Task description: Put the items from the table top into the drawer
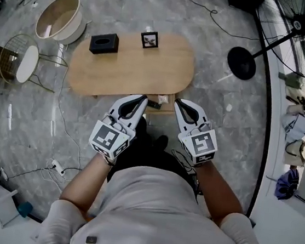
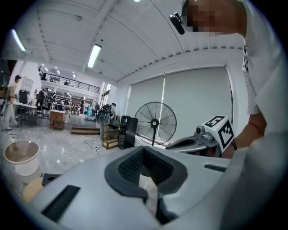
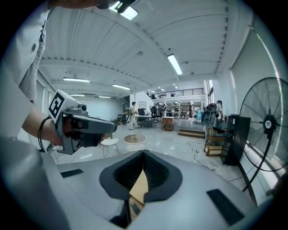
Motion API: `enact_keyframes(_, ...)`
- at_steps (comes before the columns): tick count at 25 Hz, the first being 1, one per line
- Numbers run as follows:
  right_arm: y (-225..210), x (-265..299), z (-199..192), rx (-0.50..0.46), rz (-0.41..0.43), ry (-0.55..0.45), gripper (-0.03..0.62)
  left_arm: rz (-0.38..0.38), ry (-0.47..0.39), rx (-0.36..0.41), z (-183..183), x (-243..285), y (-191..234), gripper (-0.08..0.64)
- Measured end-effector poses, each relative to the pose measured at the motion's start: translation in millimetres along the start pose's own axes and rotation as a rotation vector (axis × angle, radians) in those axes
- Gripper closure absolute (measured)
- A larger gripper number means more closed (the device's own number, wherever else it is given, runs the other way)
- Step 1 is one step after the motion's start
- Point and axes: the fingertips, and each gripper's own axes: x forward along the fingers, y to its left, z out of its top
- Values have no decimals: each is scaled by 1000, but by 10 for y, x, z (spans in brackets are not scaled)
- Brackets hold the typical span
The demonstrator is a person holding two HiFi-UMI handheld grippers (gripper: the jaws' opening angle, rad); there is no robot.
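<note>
The head camera looks steeply down from high above the bench [image 1: 147, 71] and floor [image 1: 219, 121]. The cameras on the left hand-held gripper [image 1: 143, 99] and right hand-held gripper [image 1: 178, 102] face roughly level outward, both catching the standing fan [image 2: 155, 122].

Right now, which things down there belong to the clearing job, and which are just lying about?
For the job: black box, picture frame, table.
Lying about: white tub, wire stool, fan, power strip.
</note>
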Motion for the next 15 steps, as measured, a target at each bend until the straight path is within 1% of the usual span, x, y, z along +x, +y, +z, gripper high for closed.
enact_keyframes(3,73,-232,331,-24,7,-42,565,22,-40,11,301,-241,-92,551)
enact_keyframes(7,205,-456,681,-38,30,-79,565,52,-71,21,572,-547,-168,551)
enact_keyframes(11,333,-576,871,-50,33,-102,565,64,-96,46,775,-799,-171,551)
enact_keyframes(15,535,-640,992,-66,5,-129,565,56,-114,62,869,-1086,-124,551)
